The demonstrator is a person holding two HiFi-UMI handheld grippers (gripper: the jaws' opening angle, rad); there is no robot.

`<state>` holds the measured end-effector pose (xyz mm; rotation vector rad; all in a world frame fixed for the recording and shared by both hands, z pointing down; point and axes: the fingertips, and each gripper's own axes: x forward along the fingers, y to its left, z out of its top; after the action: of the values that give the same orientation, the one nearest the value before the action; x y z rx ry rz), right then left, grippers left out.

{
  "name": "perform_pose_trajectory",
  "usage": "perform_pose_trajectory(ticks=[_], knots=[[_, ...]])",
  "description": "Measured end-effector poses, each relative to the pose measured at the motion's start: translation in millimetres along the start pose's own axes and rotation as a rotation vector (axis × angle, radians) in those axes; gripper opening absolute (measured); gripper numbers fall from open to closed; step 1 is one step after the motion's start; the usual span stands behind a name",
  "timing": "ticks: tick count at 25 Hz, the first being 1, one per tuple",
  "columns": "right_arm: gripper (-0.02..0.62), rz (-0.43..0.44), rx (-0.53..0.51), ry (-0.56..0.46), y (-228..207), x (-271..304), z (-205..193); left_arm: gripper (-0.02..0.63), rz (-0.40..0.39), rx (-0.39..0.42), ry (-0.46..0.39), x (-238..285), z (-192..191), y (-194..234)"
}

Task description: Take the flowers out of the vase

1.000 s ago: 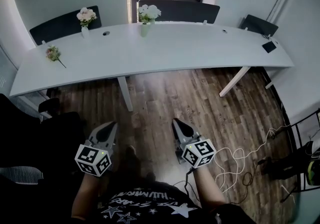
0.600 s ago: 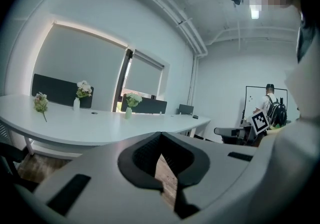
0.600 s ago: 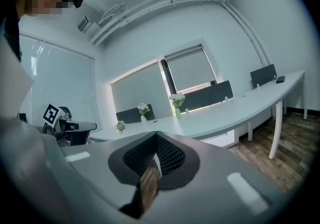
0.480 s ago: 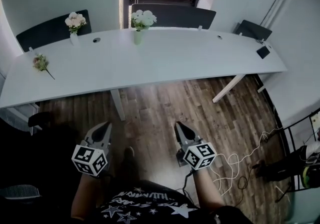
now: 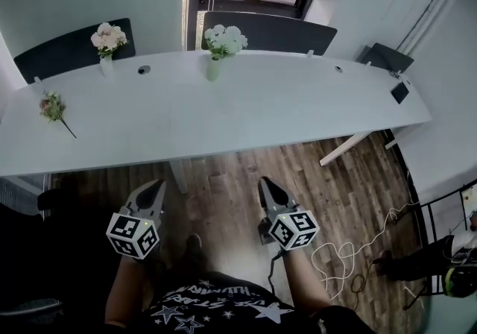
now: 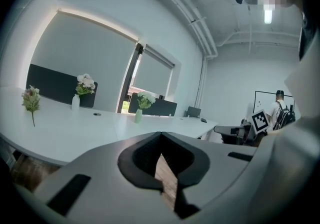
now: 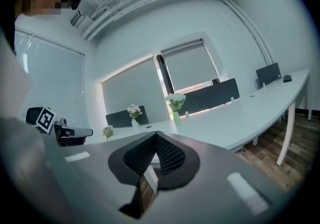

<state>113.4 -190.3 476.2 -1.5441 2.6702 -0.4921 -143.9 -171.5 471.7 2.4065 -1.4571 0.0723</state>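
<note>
Worktop (image 5: 261, 109) nearer than a second ago, my left gripper (image 5: 156, 186) and right gripper (image 5: 266, 184) carried toward it over the floor (image 5: 223, 172) — both sets of jaws together, empty — flowers (image 5: 226, 39) upright in the vase (image 5: 214, 69) at its far edge.

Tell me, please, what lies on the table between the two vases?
Only a small dark round grommet in the white table, between the white vase and the green vase; the head view shows it.

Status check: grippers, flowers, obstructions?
Shut, empty: left gripper, right gripper, short of table. Full: white vase, green vase; loose bunch lies left. Nothing blocking.
</note>
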Motion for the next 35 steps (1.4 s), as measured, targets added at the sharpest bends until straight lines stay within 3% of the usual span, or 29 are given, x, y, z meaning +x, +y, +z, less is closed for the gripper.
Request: perform_pose_trajectory(ticks=[12,23,35], knots=[[0.003,-0.024,0.021,-0.014,-6.9,85.9,21.8,0.009,-0.081,0.039,0.016,63.8,32.1,47.4],[0.003,-0.053,0.010,0.005,-0.7,128.9,20.9,0.009,-0.136,0.073,-0.037,110.4,68.7,64.8],[0.003,-0.027,0.021,-0.051,-49.1,206.4,61.5,0.009,-0.046,0.055,-0.067,150.9,89.0,102.9]])
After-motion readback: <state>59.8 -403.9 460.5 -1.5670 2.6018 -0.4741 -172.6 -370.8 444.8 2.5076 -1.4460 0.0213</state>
